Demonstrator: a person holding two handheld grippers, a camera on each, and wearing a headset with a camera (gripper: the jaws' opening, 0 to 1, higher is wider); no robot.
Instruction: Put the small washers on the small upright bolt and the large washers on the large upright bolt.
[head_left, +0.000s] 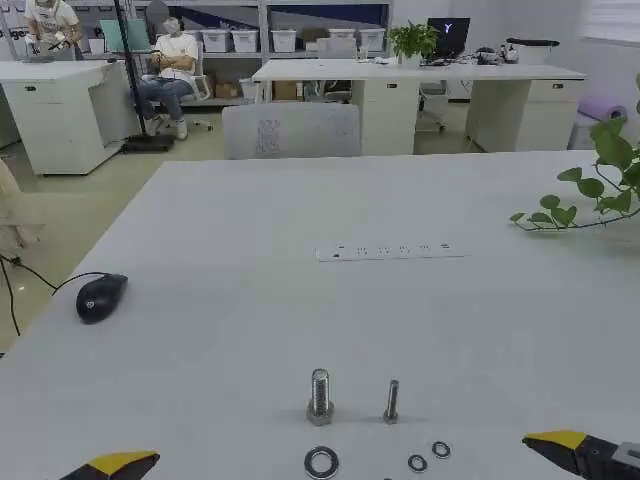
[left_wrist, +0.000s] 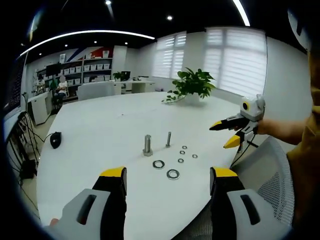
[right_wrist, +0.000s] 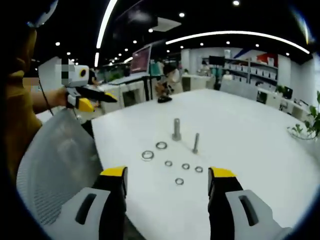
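Note:
On the white table (head_left: 300, 300) the large bolt (head_left: 319, 397) stands upright, with the thinner small bolt (head_left: 391, 402) to its right. A large washer (head_left: 321, 462) and two small washers (head_left: 417, 463) lie flat in front of them. In the left gripper view, two large washers (left_wrist: 159, 164) and several small washers (left_wrist: 180, 160) lie near the large bolt (left_wrist: 147, 145) and small bolt (left_wrist: 168, 139). My left gripper (left_wrist: 169, 173) is open and holds nothing, off the table's near edge. My right gripper (right_wrist: 167, 172) is also open and holds nothing, short of the small washers (right_wrist: 179, 181).
A black mouse (head_left: 101, 297) with its cable lies at the left. A white power strip (head_left: 390, 251) lies mid-table, and a leafy plant (head_left: 600, 190) reaches in at the right edge. A grey mesh chair back (right_wrist: 60, 165) stands by the near table edge.

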